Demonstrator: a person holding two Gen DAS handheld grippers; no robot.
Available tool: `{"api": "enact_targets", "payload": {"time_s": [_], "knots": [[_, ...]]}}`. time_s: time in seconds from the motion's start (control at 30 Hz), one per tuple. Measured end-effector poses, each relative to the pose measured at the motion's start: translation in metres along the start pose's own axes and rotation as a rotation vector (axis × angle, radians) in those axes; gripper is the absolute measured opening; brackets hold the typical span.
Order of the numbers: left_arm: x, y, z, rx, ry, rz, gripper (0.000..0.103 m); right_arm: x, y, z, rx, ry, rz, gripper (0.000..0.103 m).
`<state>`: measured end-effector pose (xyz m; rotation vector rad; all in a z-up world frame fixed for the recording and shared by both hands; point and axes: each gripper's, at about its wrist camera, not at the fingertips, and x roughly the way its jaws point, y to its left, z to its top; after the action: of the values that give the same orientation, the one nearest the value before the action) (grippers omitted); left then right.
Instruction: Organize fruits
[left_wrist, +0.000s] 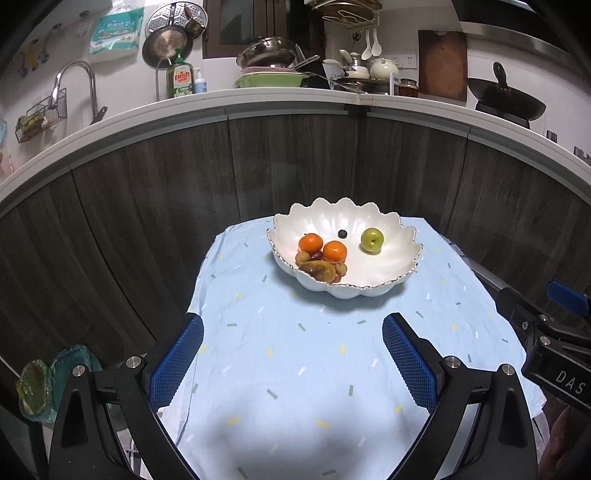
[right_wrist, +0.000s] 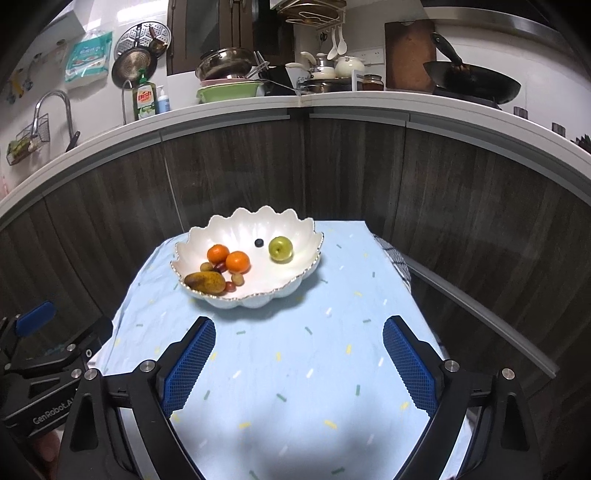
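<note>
Fruits lay in a white bowl (left_wrist: 391, 236) near the table's (left_wrist: 295, 369) far edge: oranges (left_wrist: 311, 243), an apple (left_wrist: 372, 240), a pear (left_wrist: 318, 269). Nothing blocked it. The left gripper (left_wrist: 291, 363) and right gripper (right_wrist: 299, 363) stood wide and empty.

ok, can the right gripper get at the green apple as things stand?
Probably yes. The green apple sits alone on the bowl's right side, apart from the other fruit. The right gripper is open, with only bare cloth between.

Bare blue cloth (left_wrist: 295, 369) lies open between each tool and the scalloped bowl (left_wrist: 388, 236); dark cabinet fronts (left_wrist: 295, 162) wall off the bench's far edge just behind it
</note>
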<state>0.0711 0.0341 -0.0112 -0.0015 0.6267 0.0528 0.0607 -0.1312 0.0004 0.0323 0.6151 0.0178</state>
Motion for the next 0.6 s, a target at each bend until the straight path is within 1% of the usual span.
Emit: {"api": "enact_targets", "payload": {"time_s": [0.27,0.6], "knots": [[-0.013,0.005,-0.018,0.013,-0.007,0.006,0.099,-0.016,0.003,-0.019,-0.001,-0.026,-0.008,0.093],[-0.027,0.009,-0.027,0.021,-0.043,0.016,0.099,-0.027,0.002,-0.028,0.001,-0.037,-0.01,0.093]]}}
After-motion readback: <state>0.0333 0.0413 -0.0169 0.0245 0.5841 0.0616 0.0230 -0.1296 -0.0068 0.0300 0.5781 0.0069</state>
